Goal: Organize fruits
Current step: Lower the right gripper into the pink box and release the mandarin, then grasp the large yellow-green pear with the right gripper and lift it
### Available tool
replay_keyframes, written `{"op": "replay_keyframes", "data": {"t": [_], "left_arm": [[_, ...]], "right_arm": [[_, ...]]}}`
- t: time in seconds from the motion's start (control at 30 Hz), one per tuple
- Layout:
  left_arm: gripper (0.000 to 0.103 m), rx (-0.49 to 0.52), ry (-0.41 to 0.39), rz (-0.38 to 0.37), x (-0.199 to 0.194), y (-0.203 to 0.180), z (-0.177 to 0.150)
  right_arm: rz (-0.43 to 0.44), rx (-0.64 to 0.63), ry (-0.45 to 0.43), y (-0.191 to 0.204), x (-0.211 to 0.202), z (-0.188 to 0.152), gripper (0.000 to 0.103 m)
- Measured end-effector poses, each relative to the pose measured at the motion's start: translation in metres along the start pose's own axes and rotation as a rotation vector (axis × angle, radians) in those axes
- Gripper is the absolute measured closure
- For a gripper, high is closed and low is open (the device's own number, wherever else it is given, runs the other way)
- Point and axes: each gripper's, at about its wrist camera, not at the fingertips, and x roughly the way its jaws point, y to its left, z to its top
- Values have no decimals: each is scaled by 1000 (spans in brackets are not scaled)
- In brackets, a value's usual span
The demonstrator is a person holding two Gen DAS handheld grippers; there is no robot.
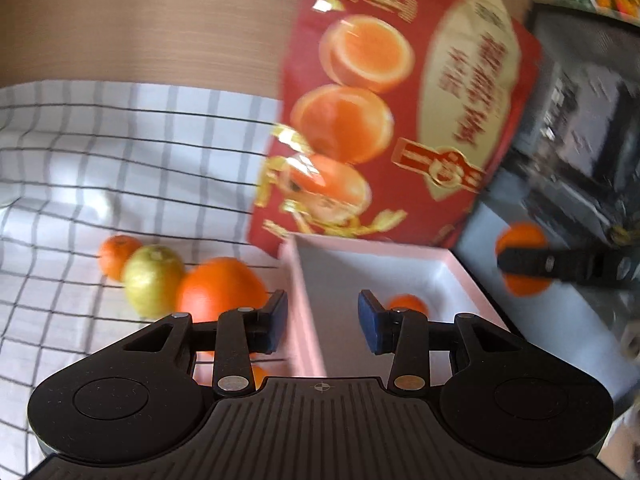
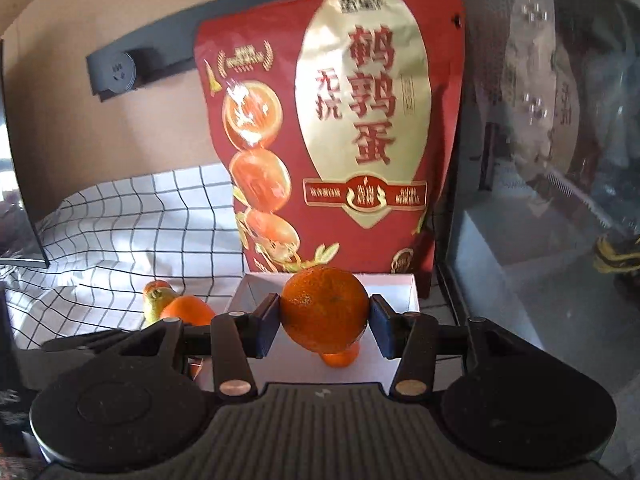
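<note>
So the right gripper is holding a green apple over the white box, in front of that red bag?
Not quite: the right gripper holds an orange mandarin, not a green apple, as the right wrist view shows. It is indeed over the white box, in front of the red bag.

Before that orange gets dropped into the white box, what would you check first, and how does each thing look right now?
1. Grip on the held orange: both pads of the right tongs press its sides. Ok.
2. Position over the white box: the fruit appears to hang above its floor. Ok.
3. Landing spot: a small orange already lies inside, right below the held one in the right wrist view. Not ok; shift aside.
4. Left tongs: open, empty, over the box's left wall. Cannot tell if clear of the drop.
5. Red snack bag behind the box: upright. Ok.
6. Fruit left on the checked cloth: a green apple and oranges remain.
</note>
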Motion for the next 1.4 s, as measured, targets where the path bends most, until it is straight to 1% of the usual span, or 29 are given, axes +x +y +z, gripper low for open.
{"op": "replay_keyframes", "data": {"t": [0.17, 0.3, 0.43, 0.57, 0.63, 0.67, 0.7, 0.73, 0.8, 0.83, 0.87, 0.93, 1.0, 1.07, 1.17, 1.27, 1.33, 1.4], "left_arm": [[60, -80, -56, 20, -15, 33, -4], [60, -95, -51, 44, -21, 54, -12], [60, -111, -55, 56, -27, 72, -20], [60, -192, -77, 52, -33, 97, -31], [60, -253, -61, 64, -34, 110, -39], [60, -274, -54, 69, -35, 116, -42], [60, -286, -52, 75, -36, 120, -46], [60, -289, -58, 87, -38, 123, -48], [60, -276, -100, 132, -48, 129, -55], [60, -271, -121, 150, -52, 130, -57], [60, -270, -141, 165, -56, 132, -60], [60, -281, -164, 178, -63, 135, -64], [60, -288, -178, 185, -67, 137, -66], [60, -290, -170, 196, -69, 137, -68], [60, -296, -181, 207, -74, 138, -72], [60, -316, -235, 253, -87, 143, -75], [60, -353, -270, 271, -94, 151, -77], [60, -412, -294, 266, -98, 164, -79]], "right_arm": [[5, 21, 56, 0, 32, -10, 55], [9, 55, 109, 3, 63, -18, 55], [-6, 67, 158, 9, 90, -24, 55], [-19, 79, 207, 9, 106, -31, 55], [-26, 87, 228, 8, 109, -33, 53], [-26, 87, 230, 7, 108, -34, 50], [-26, 82, 215, 8, 105, -34, 42], [-32, 69, 187, 10, 100, -33, 37], [-47, 29, 127, 18, 86, -29, 35], [-41, 1, 94, 24, 77, -28, 32], [-26, -21, 67, 30, 68, -27, 29], [22, -61, 16, 45, 49, -27, 17], [98, -119, -23, 66, 30, -30, 16], [160, -197, -26, 91, 17, -37, 16], [228, -292, -4, 126, 11, -51, 16], [288, -321, 62, 153, 22, -62, 16], [311, -323, 102, 167, 31, -72, 16], [310, -351, 125, 182, 41, -84, 16]]}}
